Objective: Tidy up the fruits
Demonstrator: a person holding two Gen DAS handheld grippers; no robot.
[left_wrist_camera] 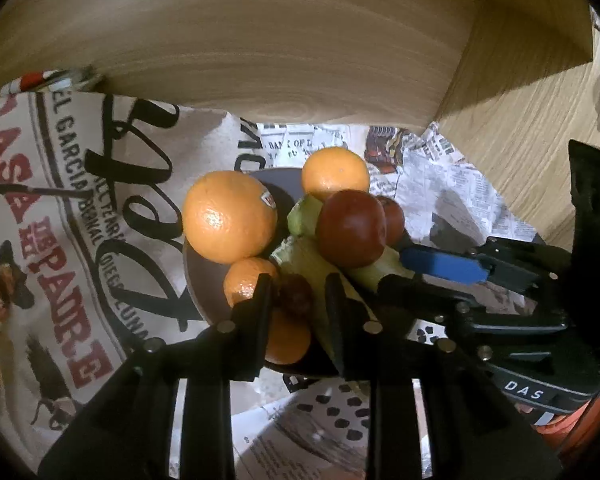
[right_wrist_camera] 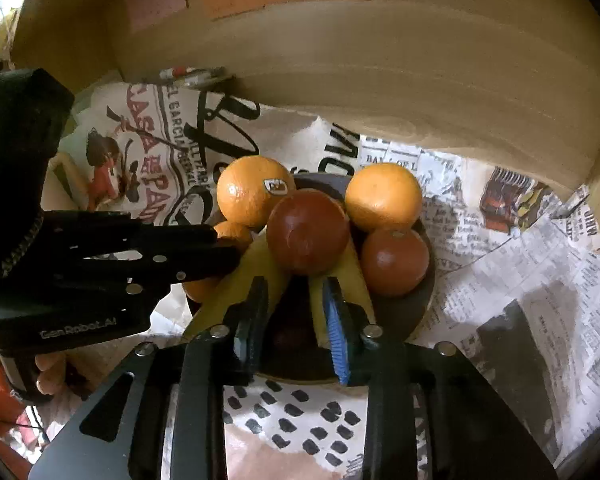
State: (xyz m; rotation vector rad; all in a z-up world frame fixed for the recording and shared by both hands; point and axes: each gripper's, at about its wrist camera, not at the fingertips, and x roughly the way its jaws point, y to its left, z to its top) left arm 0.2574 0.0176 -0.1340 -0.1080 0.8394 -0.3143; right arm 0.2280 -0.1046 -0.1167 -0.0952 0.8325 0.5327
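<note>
Nearest, the left gripper [left_wrist_camera: 298,300] and the right gripper [right_wrist_camera: 296,312] reach over the near rim of the dark plate [right_wrist_camera: 412,304]. Both jaws stand slightly apart over the fruit; whether the pads press on anything I cannot tell.

The bananas [right_wrist_camera: 256,268] lie partly hidden under a red apple [right_wrist_camera: 308,232]. A second apple [right_wrist_camera: 394,262] and the oranges, one with a sticker [right_wrist_camera: 254,190], fill the plate to its edge.

Free room stays only on the newspaper [right_wrist_camera: 520,248] at the right. Behind, the wooden wall [right_wrist_camera: 380,60] closes the space.
</note>
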